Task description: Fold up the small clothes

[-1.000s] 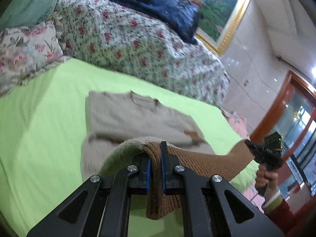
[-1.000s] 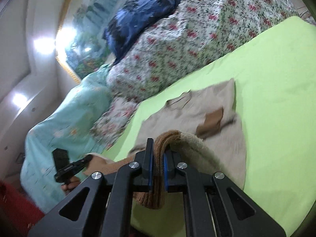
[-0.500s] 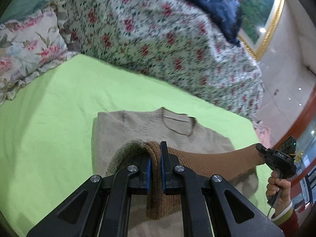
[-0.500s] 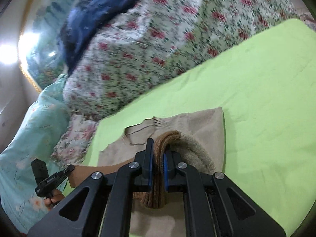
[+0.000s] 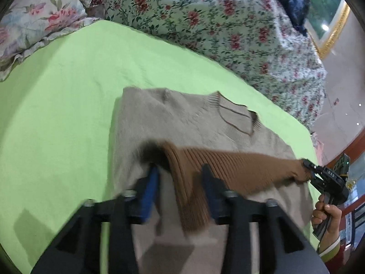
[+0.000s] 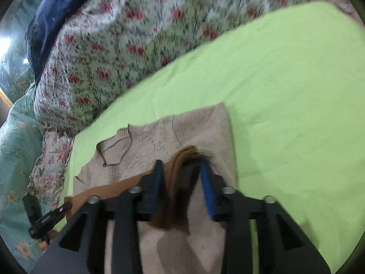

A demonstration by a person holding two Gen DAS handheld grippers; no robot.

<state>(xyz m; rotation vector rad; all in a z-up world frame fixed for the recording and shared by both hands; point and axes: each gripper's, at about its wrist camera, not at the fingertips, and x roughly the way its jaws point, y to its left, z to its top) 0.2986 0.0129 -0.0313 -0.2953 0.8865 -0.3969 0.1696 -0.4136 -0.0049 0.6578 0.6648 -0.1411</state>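
Standing apart with blue pads spread, the left gripper [image 5: 180, 178] has let go, and the brown ribbed hem [image 5: 228, 166] of the one beige sweater [image 5: 159, 118] runs loose through its gap; the right gripper [image 6: 182, 173] is likewise released, its fingers parted either side of the same hem fold. That hem is folded up over the sweater's body, which lies flat, collar [image 6: 116, 153] away from both grippers, on a single lime-green sheet [image 5: 68, 86]. Beyond the sheet sit one floral quilt [image 5: 228, 22], one floral pillow [image 5: 36, 16] and one dark blue cushion [image 6: 52, 11].
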